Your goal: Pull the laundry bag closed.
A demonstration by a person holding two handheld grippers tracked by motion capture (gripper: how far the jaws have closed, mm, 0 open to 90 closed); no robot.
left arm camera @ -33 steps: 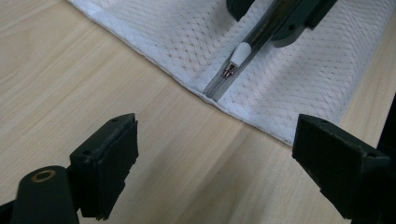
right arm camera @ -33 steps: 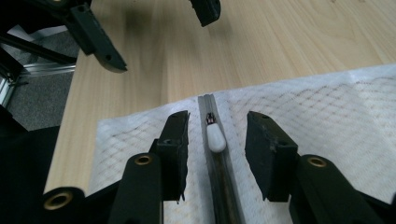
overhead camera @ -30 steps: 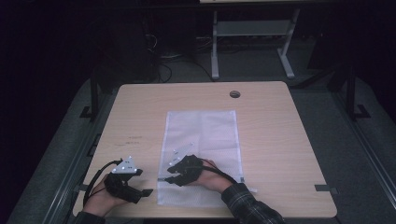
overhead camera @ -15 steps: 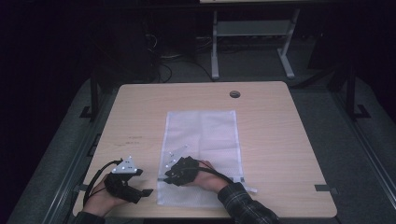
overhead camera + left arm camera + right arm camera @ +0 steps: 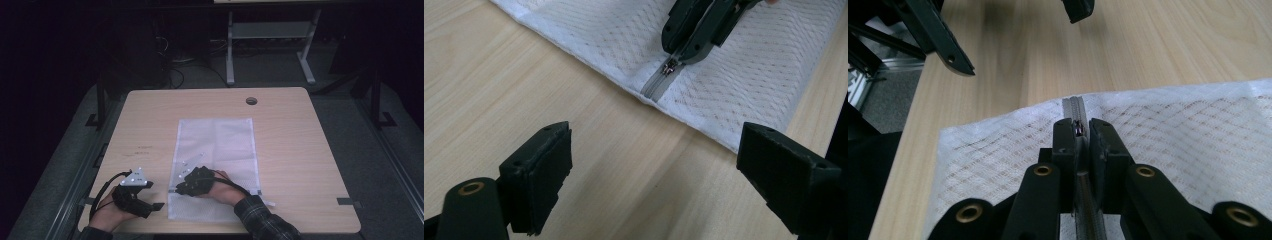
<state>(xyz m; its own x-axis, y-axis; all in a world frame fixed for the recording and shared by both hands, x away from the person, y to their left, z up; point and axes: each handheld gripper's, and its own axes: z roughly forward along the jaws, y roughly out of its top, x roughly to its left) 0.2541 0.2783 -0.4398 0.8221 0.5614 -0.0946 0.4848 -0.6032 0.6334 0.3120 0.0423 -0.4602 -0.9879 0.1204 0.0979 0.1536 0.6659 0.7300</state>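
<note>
The zipper pull (image 5: 1078, 128) sits pinched between the tips of the right gripper (image 5: 1081, 131), whose jaws have just been closing on it, close to the near-left edge of the white mesh bag (image 5: 215, 145). The bag lies flat on the wooden table (image 5: 300, 150); I can't tell that anything is inside it. The pull is tiny, so I'd guess the pads could slip off, or the loose mesh bunch and drag along. Off to its side, the left gripper (image 5: 654, 165) hovers, jaws wide apart, over bare wood.
</note>
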